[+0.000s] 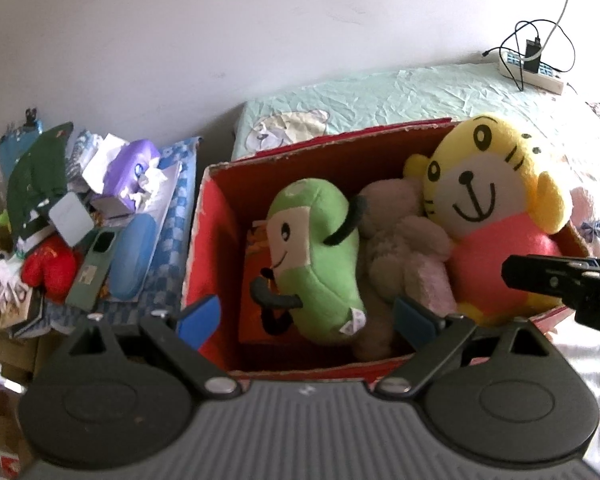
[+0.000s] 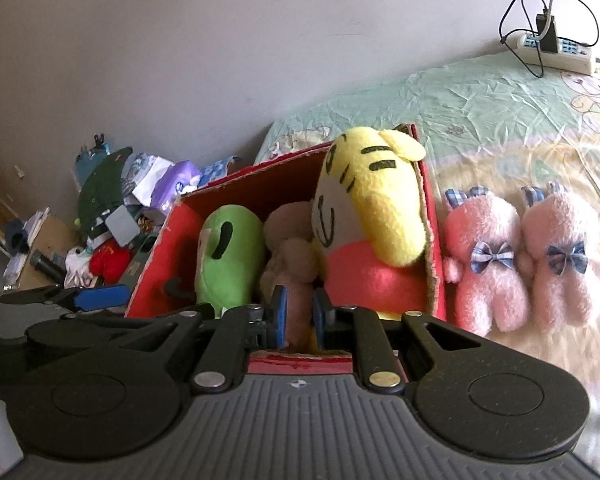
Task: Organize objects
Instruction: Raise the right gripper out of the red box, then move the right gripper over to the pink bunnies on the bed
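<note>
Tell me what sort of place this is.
Probably a bedroom: a bed with a wrinkled cartoon sheet, plush toys in a red box, and a power strip lying on the bed by the wall.

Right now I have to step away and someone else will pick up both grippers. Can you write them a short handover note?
Left gripper: open, empty, over the red box.
Right gripper: jaws narrow with a small gap, nothing visibly gripped, at the box's near edge.
In the box: green plush, brown plush, yellow tiger plush.
Left to do: two pink plush toys lie on the bed to the right of the box, likely next.
</note>
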Action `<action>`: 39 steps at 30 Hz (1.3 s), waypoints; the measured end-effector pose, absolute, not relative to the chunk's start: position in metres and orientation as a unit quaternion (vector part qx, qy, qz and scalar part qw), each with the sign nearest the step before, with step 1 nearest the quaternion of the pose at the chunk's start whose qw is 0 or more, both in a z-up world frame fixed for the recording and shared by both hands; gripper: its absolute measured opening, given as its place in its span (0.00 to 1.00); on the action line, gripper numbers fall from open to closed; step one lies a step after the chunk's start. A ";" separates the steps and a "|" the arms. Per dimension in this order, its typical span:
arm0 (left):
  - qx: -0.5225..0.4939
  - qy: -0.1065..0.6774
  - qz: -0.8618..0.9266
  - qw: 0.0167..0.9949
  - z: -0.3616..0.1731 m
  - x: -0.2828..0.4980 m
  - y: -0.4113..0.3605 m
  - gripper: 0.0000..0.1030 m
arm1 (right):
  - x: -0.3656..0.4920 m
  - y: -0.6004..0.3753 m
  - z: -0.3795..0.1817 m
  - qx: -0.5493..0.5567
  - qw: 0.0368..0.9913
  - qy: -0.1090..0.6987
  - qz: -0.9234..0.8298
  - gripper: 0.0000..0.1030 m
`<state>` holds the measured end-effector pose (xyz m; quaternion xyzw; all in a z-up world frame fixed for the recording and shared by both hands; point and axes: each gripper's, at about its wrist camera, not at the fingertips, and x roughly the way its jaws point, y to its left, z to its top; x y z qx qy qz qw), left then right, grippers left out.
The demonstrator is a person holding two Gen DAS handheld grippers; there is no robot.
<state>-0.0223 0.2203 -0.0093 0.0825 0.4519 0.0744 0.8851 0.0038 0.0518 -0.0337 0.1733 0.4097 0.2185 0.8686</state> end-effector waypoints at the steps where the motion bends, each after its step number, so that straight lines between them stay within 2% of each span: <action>1: 0.078 0.455 0.080 0.883 -0.009 -0.022 0.218 0.92 | 0.003 0.048 -0.033 0.174 0.868 0.409 0.224 0.16; 24: 0.054 0.464 0.142 0.873 -0.002 -0.036 0.144 0.89 | 0.007 -0.017 -0.033 0.160 0.840 0.426 0.297 0.18; 39: 0.070 0.474 0.108 0.871 -0.006 -0.041 0.083 0.88 | 0.000 -0.074 -0.045 0.179 0.837 0.437 0.277 0.20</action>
